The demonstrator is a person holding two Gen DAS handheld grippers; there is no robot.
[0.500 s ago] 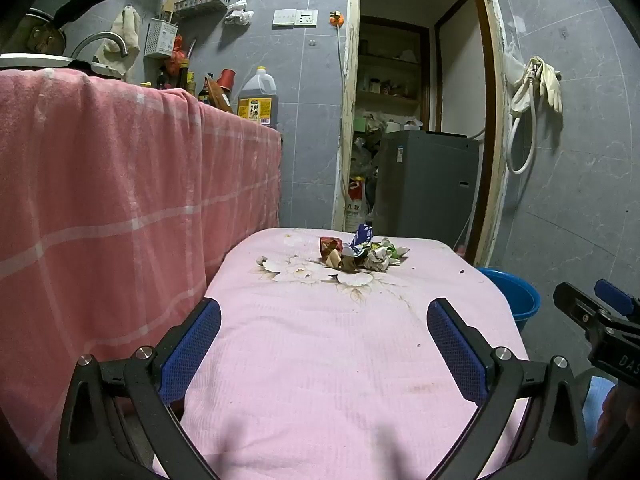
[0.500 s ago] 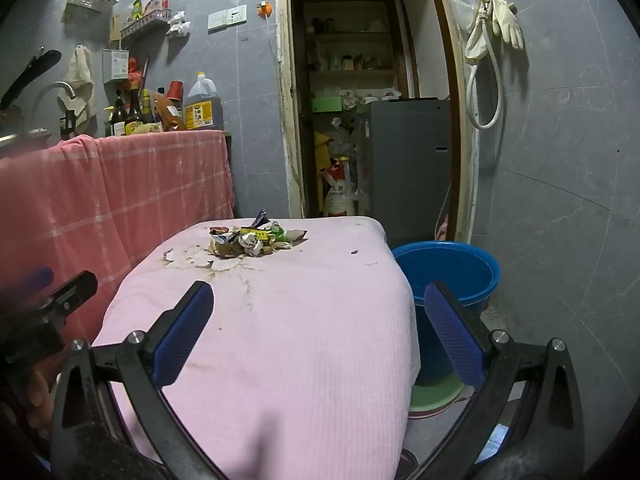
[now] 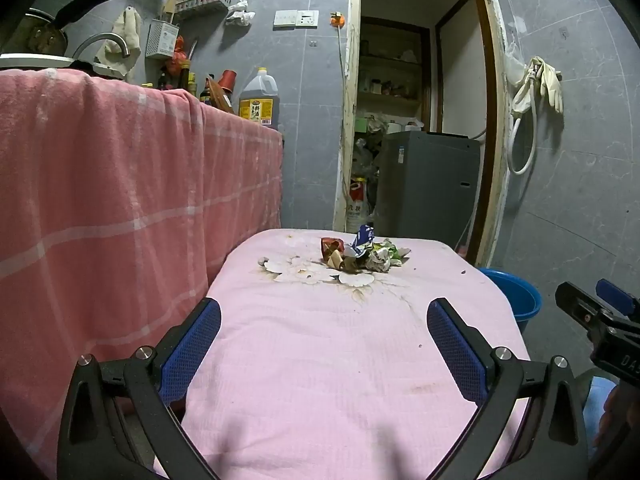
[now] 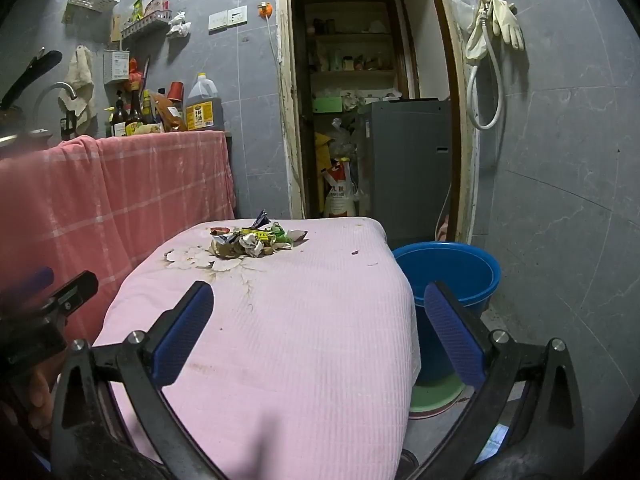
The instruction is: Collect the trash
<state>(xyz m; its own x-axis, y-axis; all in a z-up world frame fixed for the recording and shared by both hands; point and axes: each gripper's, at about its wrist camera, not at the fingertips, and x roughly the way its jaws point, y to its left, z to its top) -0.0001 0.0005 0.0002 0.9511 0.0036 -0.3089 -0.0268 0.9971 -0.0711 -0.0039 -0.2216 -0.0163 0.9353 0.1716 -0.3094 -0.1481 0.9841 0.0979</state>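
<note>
A small pile of crumpled wrappers and paper trash (image 3: 362,254) lies at the far end of a table covered with a pink cloth (image 3: 320,360); it also shows in the right wrist view (image 4: 256,242). My left gripper (image 3: 324,344) is open and empty over the near end of the table, well short of the pile. My right gripper (image 4: 320,328) is open and empty over the table's near right part. A blue bucket (image 4: 452,276) stands on the floor at the table's right side.
A counter draped in a red checked cloth (image 3: 120,200) stands to the left, with bottles and an oil jug (image 3: 259,100). An open doorway with a grey appliance (image 3: 428,184) is behind the table. A hose and gloves (image 4: 492,32) hang on the right wall.
</note>
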